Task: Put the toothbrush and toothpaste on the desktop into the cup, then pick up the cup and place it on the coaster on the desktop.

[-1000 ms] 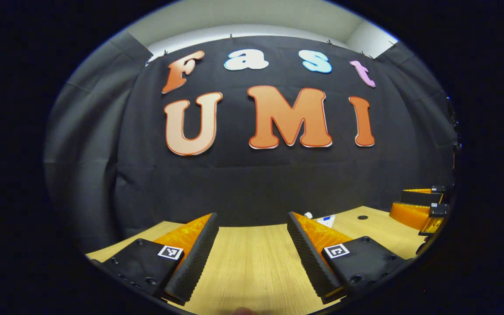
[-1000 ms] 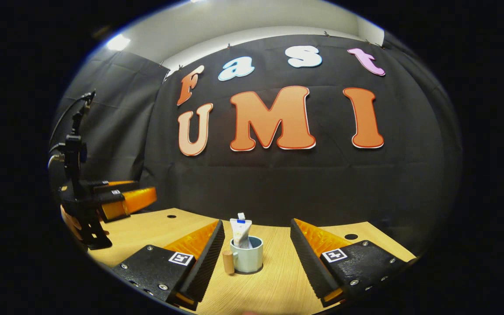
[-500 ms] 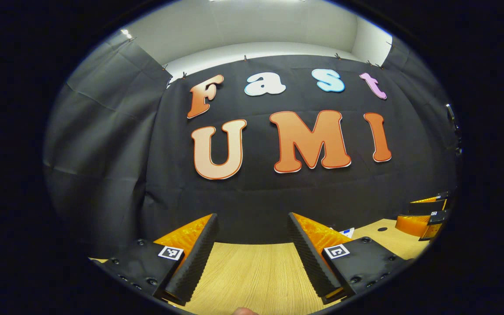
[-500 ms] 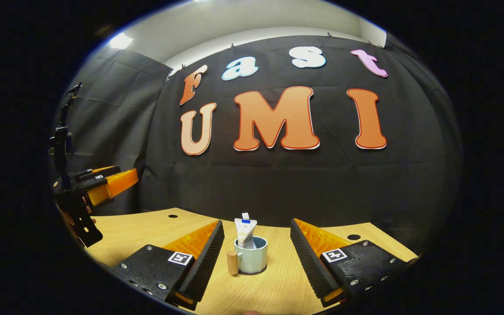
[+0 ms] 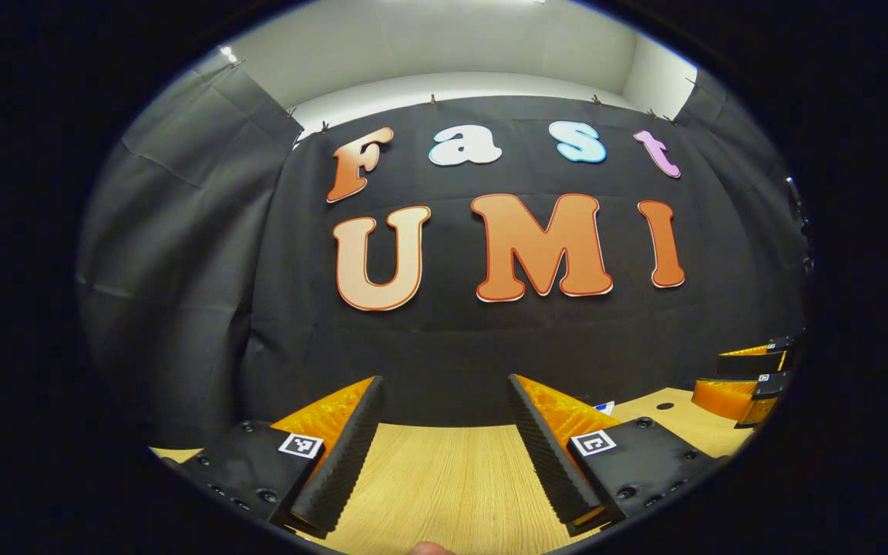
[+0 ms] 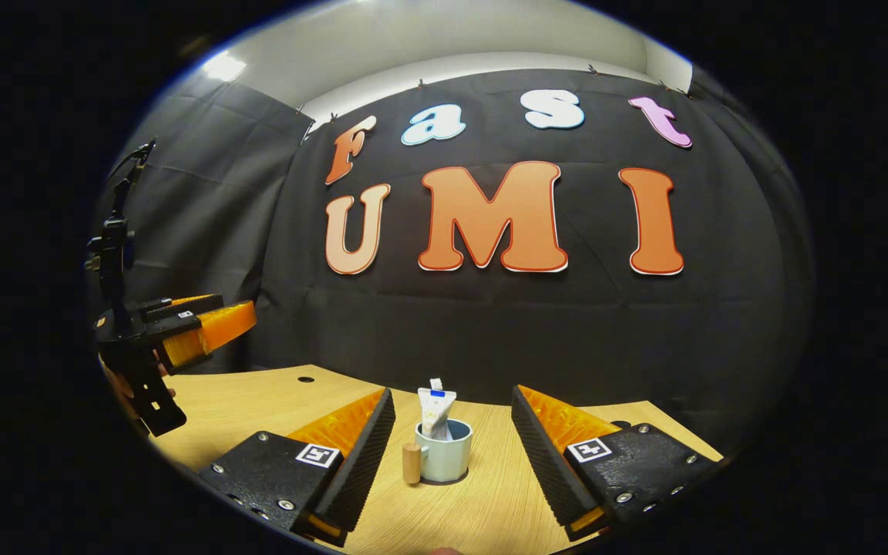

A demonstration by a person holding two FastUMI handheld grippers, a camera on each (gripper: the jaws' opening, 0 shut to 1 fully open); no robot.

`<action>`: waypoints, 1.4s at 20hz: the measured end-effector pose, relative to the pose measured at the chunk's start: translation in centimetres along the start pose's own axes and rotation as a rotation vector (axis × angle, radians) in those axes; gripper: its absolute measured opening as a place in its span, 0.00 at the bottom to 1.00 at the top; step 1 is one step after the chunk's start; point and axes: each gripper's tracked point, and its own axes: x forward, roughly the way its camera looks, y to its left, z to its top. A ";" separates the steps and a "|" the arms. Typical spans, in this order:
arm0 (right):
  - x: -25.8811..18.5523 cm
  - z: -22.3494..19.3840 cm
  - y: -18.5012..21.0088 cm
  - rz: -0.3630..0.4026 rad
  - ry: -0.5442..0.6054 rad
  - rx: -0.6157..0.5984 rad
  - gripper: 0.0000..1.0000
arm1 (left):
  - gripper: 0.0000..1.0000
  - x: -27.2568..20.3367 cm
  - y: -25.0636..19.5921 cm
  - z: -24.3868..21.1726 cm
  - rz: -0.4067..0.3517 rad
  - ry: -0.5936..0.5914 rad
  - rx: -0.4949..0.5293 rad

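Observation:
A pale blue cup [image 6: 445, 461] with a wooden handle [image 6: 412, 463] stands upright on the wooden table [image 6: 259, 405]. It is straight ahead of my right gripper [image 6: 452, 393], which is open and holds nothing. A white toothpaste tube [image 6: 436, 410] stands in the cup, with a small white tip [image 6: 435, 383] above it. A dark thin edge rings the cup's base; I cannot tell whether it is a coaster or shadow. My left gripper [image 5: 444, 381] is open and holds nothing over bare table [image 5: 444, 478]. In the right gripper view that left gripper [image 6: 209, 327] hangs above the table's left side.
A hand [image 6: 116, 385] holds the left gripper at the far left. The right gripper [image 5: 745, 378] is at the right edge of the left gripper view, past a white and blue tip [image 5: 605, 406]. Small dark holes [image 6: 305, 379] [image 5: 665, 405] mark the tabletop. Black cloth walls close the back.
The left gripper has lifted and tilted upward, away from the table. The right gripper has shifted only slightly, and the cup with the tube has stayed put.

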 end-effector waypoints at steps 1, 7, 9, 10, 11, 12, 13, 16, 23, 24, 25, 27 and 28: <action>-0.1 0.2 0.0 0.001 -0.001 0.000 0.92 | 1.00 -0.1 -0.1 0.0 -0.001 0.003 0.000; -0.4 0.7 1.0 0.028 -0.014 -0.002 0.92 | 1.00 -0.2 -0.9 -0.5 -0.017 0.016 -0.009; -0.5 0.6 1.2 0.029 -0.013 -0.005 0.92 | 1.00 -0.3 -0.9 -0.5 -0.018 0.021 -0.010; -0.4 0.6 1.2 0.027 -0.011 -0.006 0.92 | 0.99 -0.3 -0.9 -0.6 -0.019 0.023 -0.011; -0.5 0.7 1.3 0.028 -0.012 -0.004 0.92 | 1.00 -0.4 -0.9 -0.5 -0.020 0.023 -0.011; -0.5 0.7 1.5 0.029 -0.013 -0.001 0.92 | 1.00 -0.3 -0.9 -0.6 -0.021 0.023 -0.012; -0.4 0.7 1.5 0.031 -0.015 0.002 0.92 | 1.00 -0.4 -0.9 -0.5 -0.021 0.021 -0.011; -0.5 0.9 1.8 0.036 -0.018 -0.003 0.92 | 1.00 -0.6 -1.3 -0.3 -0.027 0.022 -0.017; -0.9 1.3 2.2 0.045 -0.027 -0.011 0.93 | 1.00 -0.9 -2.1 -0.1 -0.048 0.023 -0.028; -0.9 1.5 2.3 0.046 -0.028 -0.009 0.93 | 1.00 -1.0 -2.2 0.0 -0.049 0.024 -0.027; -1.2 1.5 2.2 0.047 -0.027 -0.009 0.93 | 1.00 -1.1 -2.2 0.2 -0.049 0.024 -0.027; -1.3 1.5 2.2 0.046 -0.031 -0.012 0.93 | 1.00 -1.2 -2.3 0.3 -0.048 0.020 -0.027; -1.4 1.6 2.3 0.050 -0.033 -0.013 0.93 | 1.00 -1.3 -2.4 0.3 -0.048 0.018 -0.027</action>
